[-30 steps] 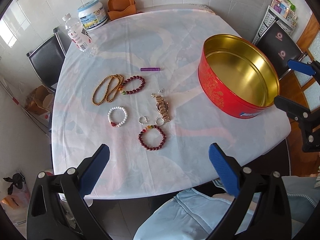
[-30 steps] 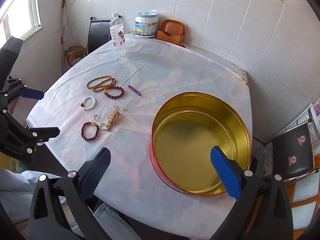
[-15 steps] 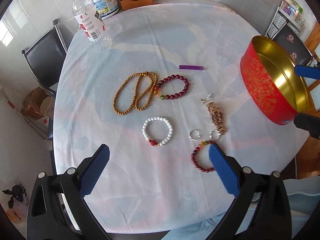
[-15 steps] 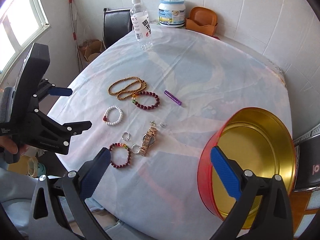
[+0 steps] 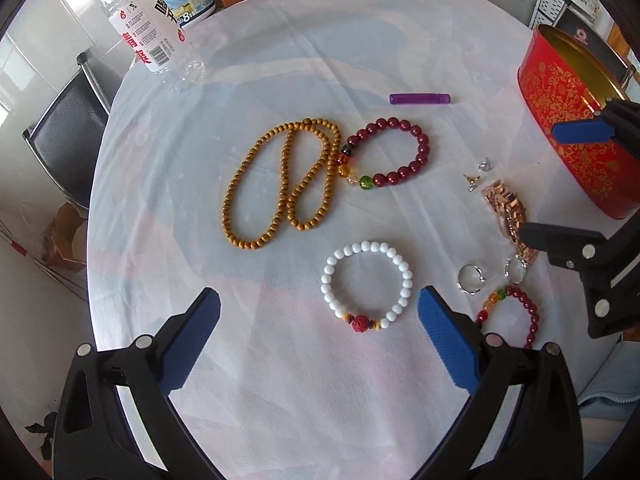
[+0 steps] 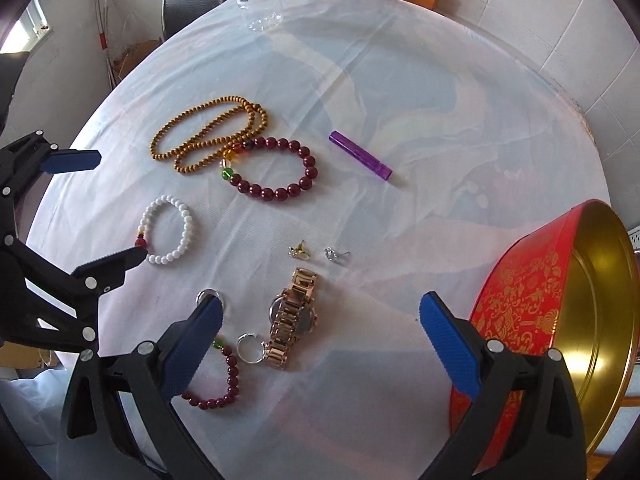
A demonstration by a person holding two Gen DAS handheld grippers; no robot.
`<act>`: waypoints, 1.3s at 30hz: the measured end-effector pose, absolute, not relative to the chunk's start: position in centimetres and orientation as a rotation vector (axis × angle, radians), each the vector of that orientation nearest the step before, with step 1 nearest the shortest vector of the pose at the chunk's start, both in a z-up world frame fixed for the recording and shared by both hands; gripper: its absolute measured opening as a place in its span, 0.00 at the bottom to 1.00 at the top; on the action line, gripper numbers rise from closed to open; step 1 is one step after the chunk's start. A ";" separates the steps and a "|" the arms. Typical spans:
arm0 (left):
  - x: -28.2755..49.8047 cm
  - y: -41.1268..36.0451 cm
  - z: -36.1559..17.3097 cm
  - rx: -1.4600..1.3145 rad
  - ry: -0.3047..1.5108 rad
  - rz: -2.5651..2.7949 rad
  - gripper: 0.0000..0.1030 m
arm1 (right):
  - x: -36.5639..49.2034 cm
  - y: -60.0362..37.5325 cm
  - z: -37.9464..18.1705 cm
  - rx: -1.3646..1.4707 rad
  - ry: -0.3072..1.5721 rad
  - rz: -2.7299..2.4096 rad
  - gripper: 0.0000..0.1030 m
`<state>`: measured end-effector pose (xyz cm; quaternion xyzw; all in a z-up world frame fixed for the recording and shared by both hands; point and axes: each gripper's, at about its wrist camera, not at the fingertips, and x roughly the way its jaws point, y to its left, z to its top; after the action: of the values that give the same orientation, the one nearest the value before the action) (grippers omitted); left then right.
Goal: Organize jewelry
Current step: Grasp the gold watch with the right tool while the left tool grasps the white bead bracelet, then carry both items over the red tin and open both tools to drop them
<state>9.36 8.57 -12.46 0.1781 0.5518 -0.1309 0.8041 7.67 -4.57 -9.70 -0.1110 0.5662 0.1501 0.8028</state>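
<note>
Both the left gripper [image 5: 316, 332] and right gripper [image 6: 320, 332] hang with jaws wide and empty. Lower centre, the rose-gold metal watch [image 6: 294, 316] touches 1 silver ring [image 6: 251, 347]; a sloppy pinch could drag it off the counter [image 6: 400, 80].

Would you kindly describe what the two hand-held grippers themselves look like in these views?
Both match. The left hand-held gripper and the right hand-held gripper each have a matte black plastic frame with triangular cut-outs and round silver fasteners. Each finger ends in a flat, ribbed blue pad. No cables or markings show. Pale blue fabric, probably clothing, appears at the edges.
</note>
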 end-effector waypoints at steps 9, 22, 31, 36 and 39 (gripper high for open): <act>9.6 8.7 -14.7 0.402 1.157 -0.248 0.94 | 7.8 -4.5 -12.6 -0.251 1.250 0.285 0.78; 9.0 9.8 -12.3 0.185 1.203 -0.326 0.06 | 6.7 -6.3 -10.9 -0.149 1.198 0.365 0.31; 7.2 6.5 -4.9 0.191 1.036 -0.342 0.06 | 3.5 -8.6 -3.8 -0.110 1.013 0.403 0.31; 6.8 3.6 -1.0 0.194 0.958 -0.372 0.06 | 1.8 -11.9 -0.3 -0.099 0.911 0.389 0.31; 6.2 1.2 0.4 0.202 0.929 -0.392 0.06 | 0.0 -14.6 1.3 -0.084 0.861 0.366 0.31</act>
<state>6.18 1.21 0.42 0.0965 0.4443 -0.1875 0.8707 -0.03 -14.60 1.33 -0.0403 0.4148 0.1762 0.8918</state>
